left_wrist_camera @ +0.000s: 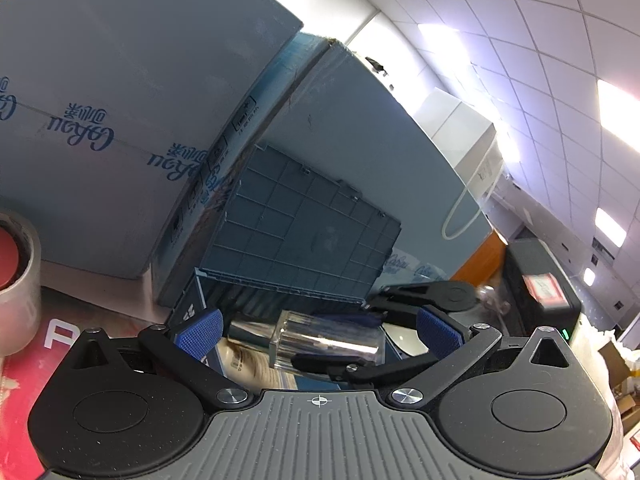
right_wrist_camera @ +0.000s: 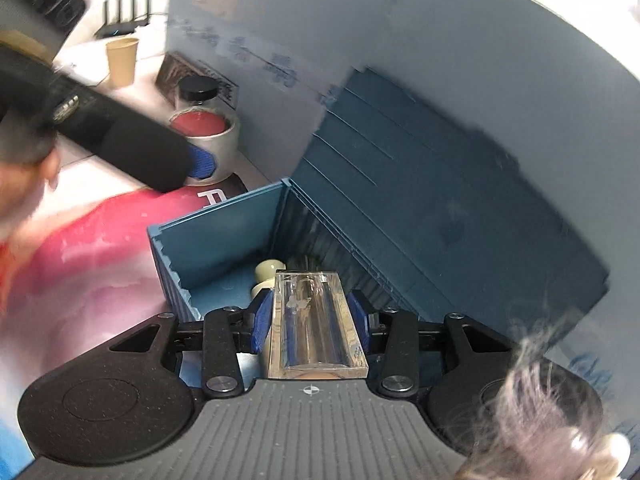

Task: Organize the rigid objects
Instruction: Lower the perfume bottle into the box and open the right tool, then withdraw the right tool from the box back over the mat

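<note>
Here the right gripper (right_wrist_camera: 312,316) is closed on a clear bottle (right_wrist_camera: 316,320); its two blue pads (right_wrist_camera: 262,322) press against the long sides of the bottle. The bottle is held above the near part of the blue crate (right_wrist_camera: 224,216), which stands open with its lid (right_wrist_camera: 440,200) leaning back against a large grey-blue carton (right_wrist_camera: 400,48). Inside the crate, just beyond the bottle, a cream-coloured object (right_wrist_camera: 269,274) lies on the floor of the crate.

The left gripper (left_wrist_camera: 318,332) has its jaws wide apart and holds nothing. In its own view the clear bottle (left_wrist_camera: 316,340) appears between its blue pads (left_wrist_camera: 200,332), but farther away and not touching them, with the right gripper (left_wrist_camera: 424,300) around it. In the right wrist view, the left gripper (right_wrist_camera: 188,164) is at the far left of the crate, over a red mat (right_wrist_camera: 100,248).

To the left of the crate a roll of tape (right_wrist_camera: 208,136) sits on the mat, with a jar with a black lid (right_wrist_camera: 198,92) and a paper cup (right_wrist_camera: 122,60) farther behind it. The picture is blurred at the edges.
</note>
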Demonstrator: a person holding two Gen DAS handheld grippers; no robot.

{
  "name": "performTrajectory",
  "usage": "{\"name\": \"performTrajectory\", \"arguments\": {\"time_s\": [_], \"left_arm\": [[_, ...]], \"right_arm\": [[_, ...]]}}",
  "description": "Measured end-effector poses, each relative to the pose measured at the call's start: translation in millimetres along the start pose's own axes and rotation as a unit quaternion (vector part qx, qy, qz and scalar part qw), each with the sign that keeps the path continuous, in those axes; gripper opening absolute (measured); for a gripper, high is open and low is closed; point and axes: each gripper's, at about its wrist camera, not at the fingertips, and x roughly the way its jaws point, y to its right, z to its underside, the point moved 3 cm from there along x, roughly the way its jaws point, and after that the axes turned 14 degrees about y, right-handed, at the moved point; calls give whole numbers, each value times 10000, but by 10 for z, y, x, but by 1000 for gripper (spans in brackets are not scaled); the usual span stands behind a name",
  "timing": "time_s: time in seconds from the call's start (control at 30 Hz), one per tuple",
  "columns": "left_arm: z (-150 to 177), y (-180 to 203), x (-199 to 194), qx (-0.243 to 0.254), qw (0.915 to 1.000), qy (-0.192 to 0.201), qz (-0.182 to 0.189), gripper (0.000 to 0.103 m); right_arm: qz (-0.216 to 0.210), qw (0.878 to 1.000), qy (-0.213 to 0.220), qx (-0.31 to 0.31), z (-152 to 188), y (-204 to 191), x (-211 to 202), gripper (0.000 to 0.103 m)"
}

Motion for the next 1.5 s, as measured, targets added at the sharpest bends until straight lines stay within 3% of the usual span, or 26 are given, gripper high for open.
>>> {"name": "performTrajectory", "arguments": {"time_s": [0.07, 0.2, 0.33, 0.37, 0.5, 0.6, 0.67, 0.9, 1.03, 1.2, 1.3, 1.5], "left_arm": [[11, 12, 10, 17, 10000, -28, 3, 103], [17, 20, 12, 29, 10000, -48, 36, 103], [11, 16, 4, 21, 10000, -29, 64, 103], [10, 19, 2, 22, 10000, -24, 76, 103], [8, 51, -10, 65, 9999, 18, 150, 103], [16, 108, -29, 137, 9995, 81, 279, 103], [28, 152, -45, 202, 9989, 142, 393, 103], [166, 445, -79, 762, 9935, 344, 778, 103], [345, 731, -92, 1525, 9807, 375, 1168, 103], [569, 941, -28, 1988, 9723, 450, 1146, 103], [711, 1067, 35, 2297, 9649, 300, 1238, 103], [1042, 1284, 120, 3017, 9425, 87, 1433, 103]], "right_arm": [[-23, 9993, -357, 86, 47, 22, 79, 37], [-25, 9989, -346, 324, 69, 78, 105, 37], [169, 9991, -142, 367, 86, 114, -27, 50], [229, 9990, -37, 391, 80, 124, -102, 51], [549, 9954, 640, 455, 57, 90, -410, 75], [952, 9851, 1302, 590, 90, 32, -718, 89], [1281, 9745, 1732, 631, 124, -51, -924, 94], [2352, 9201, 2922, 1133, 445, -457, -1628, 102], [3051, 8810, 3224, 1635, 692, -616, -1833, 103], [3784, 8297, 3371, 2341, 1140, -711, -2083, 103], [4133, 7951, 3517, 2708, 1478, -778, -2308, 103], [4755, 7291, 3712, 3233, 1934, -864, -2435, 103]]}}
